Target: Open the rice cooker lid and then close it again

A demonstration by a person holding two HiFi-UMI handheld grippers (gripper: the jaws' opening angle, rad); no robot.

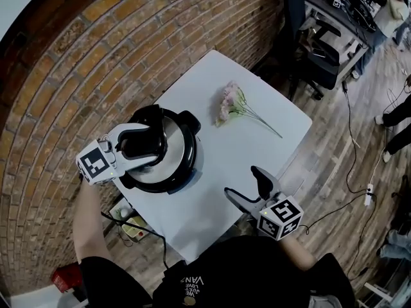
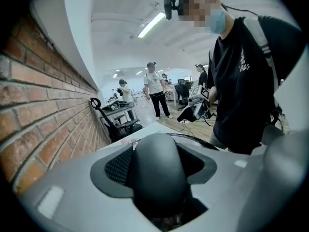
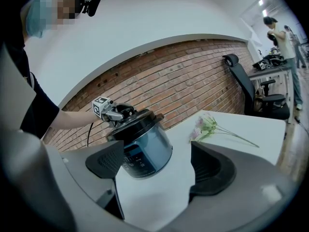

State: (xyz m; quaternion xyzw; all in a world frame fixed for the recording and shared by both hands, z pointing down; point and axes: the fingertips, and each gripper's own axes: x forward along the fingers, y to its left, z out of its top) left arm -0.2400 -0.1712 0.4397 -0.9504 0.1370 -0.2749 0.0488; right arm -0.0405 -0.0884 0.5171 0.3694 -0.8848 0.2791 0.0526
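The black and silver rice cooker (image 1: 176,169) stands at the left side of the white table (image 1: 257,140), its lid (image 1: 174,136) down on the pot. My left gripper (image 1: 151,141) reaches in from the left, both jaws straddling the black lid handle (image 2: 157,178). The handle fills the gap between the pads (image 2: 116,168). The right gripper view shows the cooker (image 3: 145,146) with that left gripper (image 3: 118,112) on top of it. My right gripper (image 1: 241,180) hovers over the table's front edge, open and empty, pointing at the cooker.
A pink flower sprig (image 1: 231,104) lies on the table behind and to the right of the cooker. A brick wall (image 1: 77,76) runs along the left. A power strip (image 1: 131,226) and cable lie on the floor under the table. An office chair (image 1: 321,56) stands beyond the far corner.
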